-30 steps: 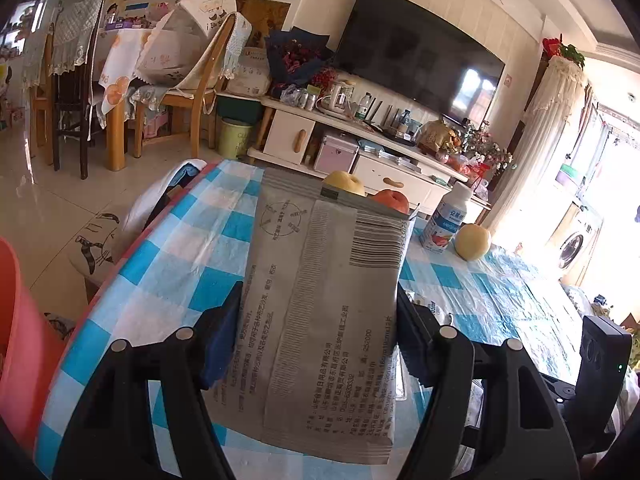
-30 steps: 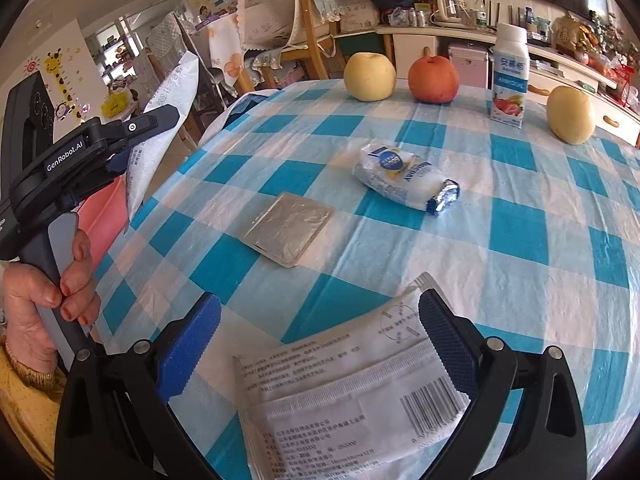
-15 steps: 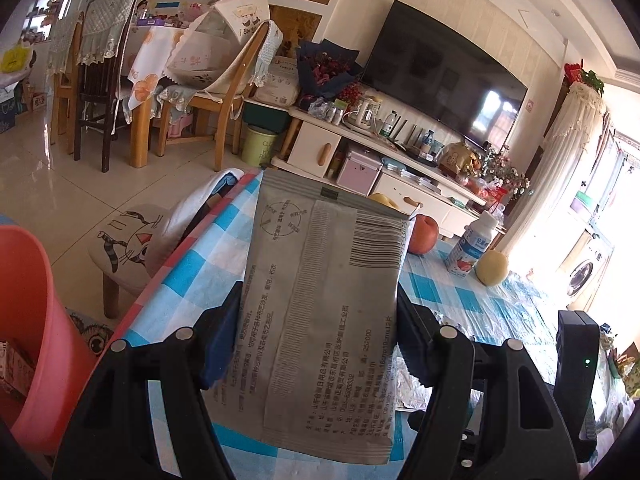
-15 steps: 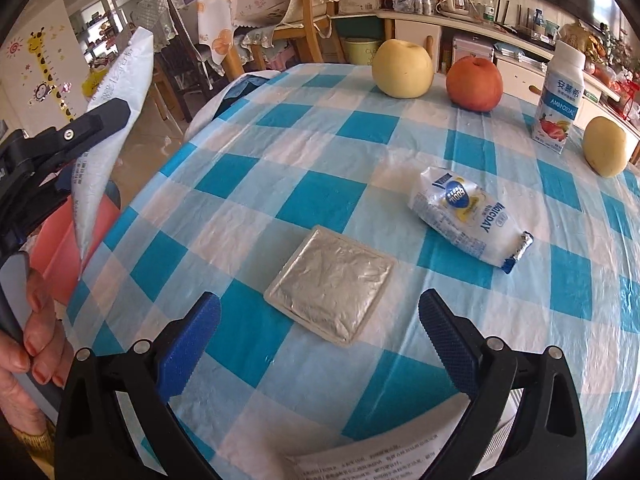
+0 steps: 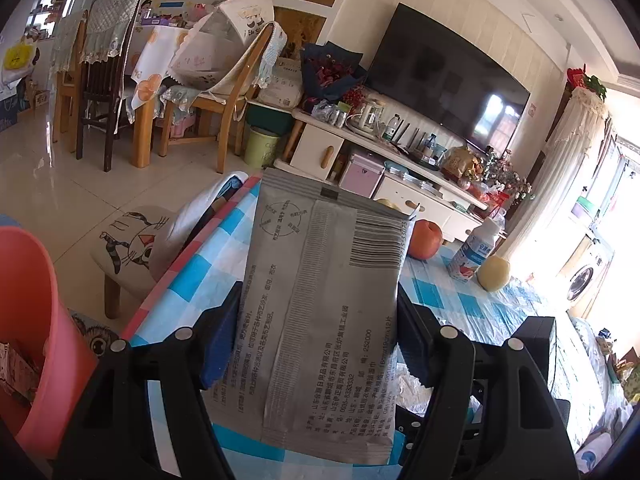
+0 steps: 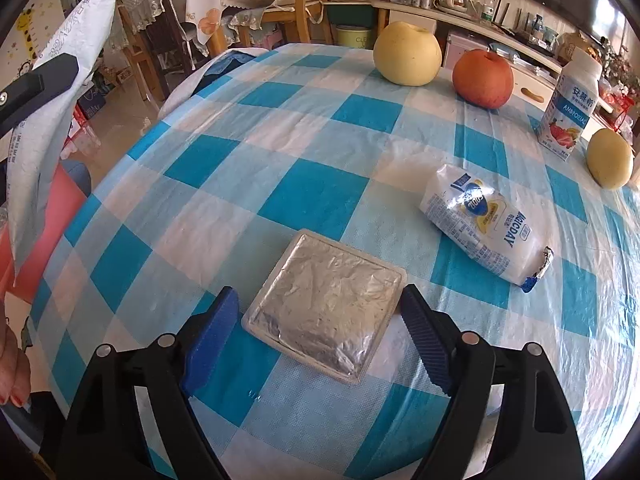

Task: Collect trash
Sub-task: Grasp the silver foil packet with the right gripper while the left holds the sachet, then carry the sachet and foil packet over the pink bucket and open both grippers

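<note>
My left gripper (image 5: 318,320) is shut on a grey printed packet (image 5: 328,248), held upright past the table's left edge, beside a pink bin (image 5: 28,312) with scraps in it. In the right wrist view that packet (image 6: 60,80) hangs at the far left above the bin (image 6: 44,220). My right gripper (image 6: 318,292) points down at the checked tablecloth (image 6: 312,196). A square silver foil packet (image 6: 326,308) lies flat between its blue pads (image 6: 212,332). The jaws are closing, and the pads stand just clear of the foil's edges.
A white and blue wrapper (image 6: 484,224) lies right of the foil. Further back stand a yellow fruit (image 6: 406,56), a red apple (image 6: 482,78), a drink bottle (image 6: 568,108) and another yellow fruit (image 6: 610,158). A cat-print stool (image 5: 132,244) stands on the floor beside the table.
The right gripper moved forward from the printed packet near the table's edge to the foil packet, and its jaws narrowed. The left gripper drifted past the table's edge, still holding its packet.
</note>
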The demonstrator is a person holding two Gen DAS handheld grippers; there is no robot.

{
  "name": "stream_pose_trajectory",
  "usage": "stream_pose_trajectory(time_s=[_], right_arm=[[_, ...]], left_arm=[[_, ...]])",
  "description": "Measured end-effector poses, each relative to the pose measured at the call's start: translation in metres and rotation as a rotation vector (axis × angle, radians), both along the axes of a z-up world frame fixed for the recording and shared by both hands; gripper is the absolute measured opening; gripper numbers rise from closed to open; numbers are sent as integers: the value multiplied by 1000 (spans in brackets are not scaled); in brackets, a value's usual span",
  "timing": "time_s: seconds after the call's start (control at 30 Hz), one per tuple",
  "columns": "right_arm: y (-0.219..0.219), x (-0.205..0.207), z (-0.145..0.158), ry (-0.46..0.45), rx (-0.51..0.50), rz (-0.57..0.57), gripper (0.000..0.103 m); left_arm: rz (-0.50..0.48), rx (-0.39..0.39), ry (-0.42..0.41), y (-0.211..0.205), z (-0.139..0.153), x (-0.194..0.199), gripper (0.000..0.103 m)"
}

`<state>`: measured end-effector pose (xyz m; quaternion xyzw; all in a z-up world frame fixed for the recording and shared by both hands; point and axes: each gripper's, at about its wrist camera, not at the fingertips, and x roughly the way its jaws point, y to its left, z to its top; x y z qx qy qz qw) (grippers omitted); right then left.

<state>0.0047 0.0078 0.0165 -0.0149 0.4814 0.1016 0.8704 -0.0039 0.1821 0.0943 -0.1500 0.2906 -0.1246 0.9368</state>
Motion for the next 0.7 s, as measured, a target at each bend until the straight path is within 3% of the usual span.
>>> stream_pose_trajectory(time_s=[0.13, 0.33, 0.7], right_arm=[[7, 0, -1, -21, -56, 9, 76], [4, -3, -1, -36, -49, 5, 67], [7, -12, 12, -88, -52, -11, 65]], left_arm=[[1, -8, 3, 1, 0, 1, 70], [7, -6, 4, 6, 1, 1, 70], [47, -25, -8, 23, 8, -5, 70]])
